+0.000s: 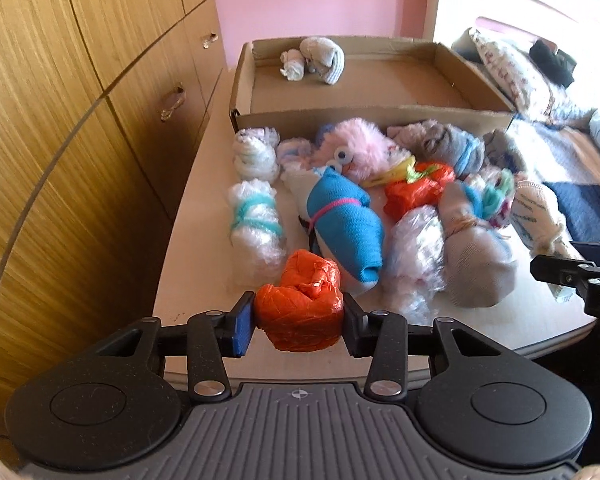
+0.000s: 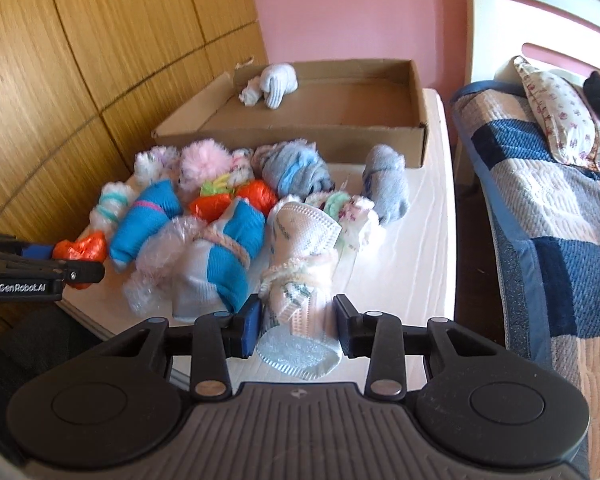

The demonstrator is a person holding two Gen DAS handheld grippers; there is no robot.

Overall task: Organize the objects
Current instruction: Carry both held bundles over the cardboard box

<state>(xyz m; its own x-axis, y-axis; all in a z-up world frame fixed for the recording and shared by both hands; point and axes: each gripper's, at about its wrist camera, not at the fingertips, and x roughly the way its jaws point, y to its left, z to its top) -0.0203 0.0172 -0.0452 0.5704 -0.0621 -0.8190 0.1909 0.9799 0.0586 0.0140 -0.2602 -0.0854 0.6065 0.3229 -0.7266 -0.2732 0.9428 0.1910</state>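
Observation:
My left gripper (image 1: 299, 322) is shut on an orange plastic bundle (image 1: 300, 304) at the table's near edge; it also shows in the right wrist view (image 2: 80, 252). My right gripper (image 2: 296, 322) is shut on a white knitted sock bundle (image 2: 300, 280) tied with pale yarn, at the table's near right. Several tied bundles lie between: a blue sock roll (image 1: 340, 224), bubble-wrap rolls (image 1: 254, 222), a pink fluffy toy (image 1: 356, 148), a second orange bundle (image 1: 416, 188), grey socks (image 1: 452, 148). A cardboard box (image 1: 372, 116) behind them holds two pale sock bundles (image 1: 316, 60).
A wooden wardrobe with drawer handles (image 1: 172, 100) stands along the left. A bed with a patchwork quilt (image 2: 548, 216) and a pillow (image 2: 556, 112) is on the right. A pink wall (image 2: 340, 8) is behind the white table (image 2: 416, 264).

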